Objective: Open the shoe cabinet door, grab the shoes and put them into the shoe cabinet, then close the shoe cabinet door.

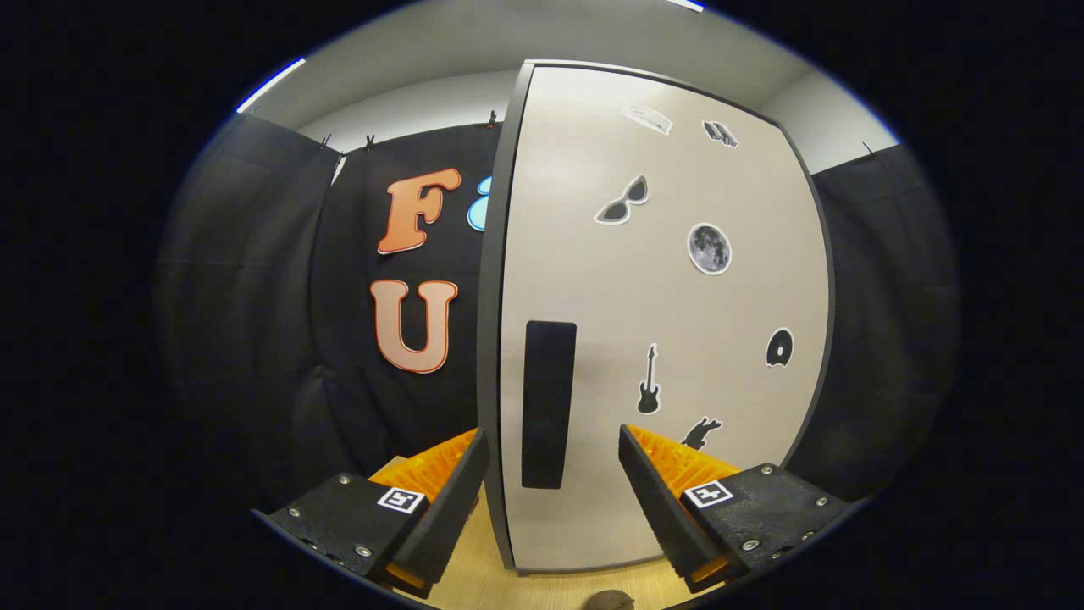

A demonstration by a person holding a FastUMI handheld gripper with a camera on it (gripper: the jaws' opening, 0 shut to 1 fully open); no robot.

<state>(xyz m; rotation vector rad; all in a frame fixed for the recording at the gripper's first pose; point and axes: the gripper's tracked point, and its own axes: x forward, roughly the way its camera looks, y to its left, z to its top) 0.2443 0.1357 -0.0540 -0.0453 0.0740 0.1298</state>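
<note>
The shoe cabinet door (660,322) stands just ahead of the tongs (552,483), pale and dotted with stickers, its dark upright handle (549,405) sitting between the two spread fingers. The tongs are wide and hold nothing (lined up, I'd judge, to close on that handle and pull). The door's free edge is by the left finger, over the wooden worktop (483,576).

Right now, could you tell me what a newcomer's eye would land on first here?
The pale shoe cabinet door stands just ahead, dotted with stickers such as a moon and a guitar. Its dark vertical handle lies beyond the open gripper, between the fingers.
</note>
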